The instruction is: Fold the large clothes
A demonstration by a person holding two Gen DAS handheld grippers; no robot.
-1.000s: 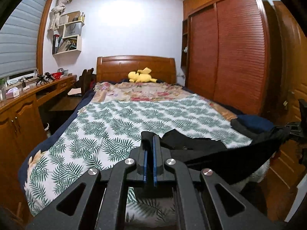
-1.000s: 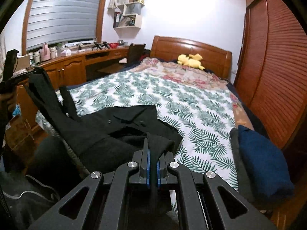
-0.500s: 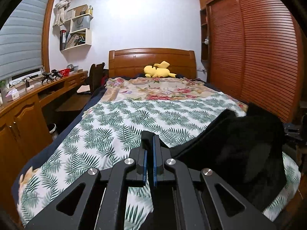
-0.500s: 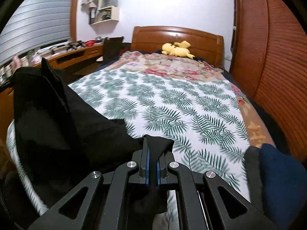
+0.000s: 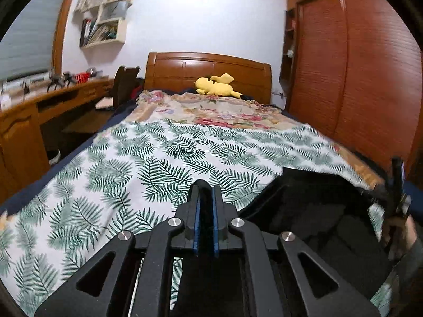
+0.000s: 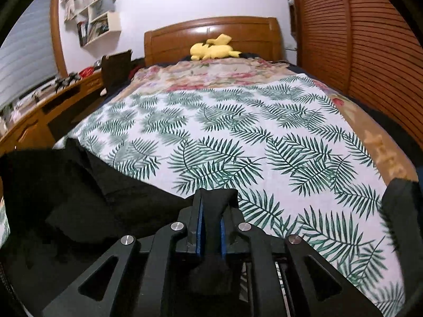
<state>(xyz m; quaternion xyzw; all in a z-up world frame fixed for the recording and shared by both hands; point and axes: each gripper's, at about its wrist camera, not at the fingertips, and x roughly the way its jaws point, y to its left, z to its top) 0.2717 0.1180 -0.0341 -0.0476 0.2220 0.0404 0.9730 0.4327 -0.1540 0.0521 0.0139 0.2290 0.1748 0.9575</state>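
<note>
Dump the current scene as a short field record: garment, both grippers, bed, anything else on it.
garment: black garment, bunched at the near end of the bed, running between both grippers
left gripper: nearly shut; dark fabric appears pinched between its pads
right gripper: jaws opening, black fabric between them
bed cover: leaf-print sheet, floral blanket beyond it
other: yellow plush toy by the headboard
</note>
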